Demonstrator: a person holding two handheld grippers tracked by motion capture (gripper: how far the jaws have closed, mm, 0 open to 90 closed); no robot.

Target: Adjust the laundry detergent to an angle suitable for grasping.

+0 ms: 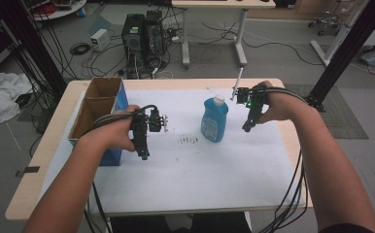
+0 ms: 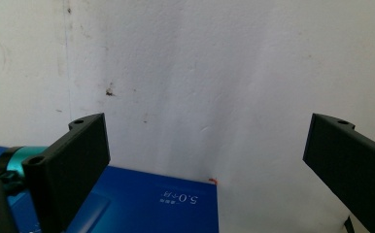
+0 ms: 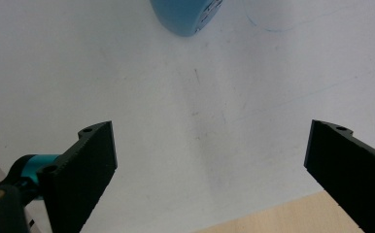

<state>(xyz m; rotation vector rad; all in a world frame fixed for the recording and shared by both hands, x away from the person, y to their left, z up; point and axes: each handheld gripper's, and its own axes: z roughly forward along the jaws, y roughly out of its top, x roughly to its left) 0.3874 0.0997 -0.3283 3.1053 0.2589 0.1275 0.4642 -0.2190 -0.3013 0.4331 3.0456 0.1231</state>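
- left gripper (image 1: 143, 154) jaws wide, empty; hovers over white sheet (image 1: 185, 170) just beside blue box (image 1: 109, 109)
- right gripper (image 1: 247, 128) jaws wide, empty; blue bottle (image 1: 214, 119) upright just left of it
- likely bottle pickup; approach level, centre jaws on body

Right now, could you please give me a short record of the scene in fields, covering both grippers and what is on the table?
surface: table covered by a white sheet
bottle: blue bottle with white cap, upright, mid-sheet
box: open cardboard box with blue side, at the table's left
left gripper: left gripper, jaws wide apart, empty, beside the box
right gripper: right gripper, jaws wide apart, empty, to the right of the bottle, not touching it
marks: dark specks on the sheet
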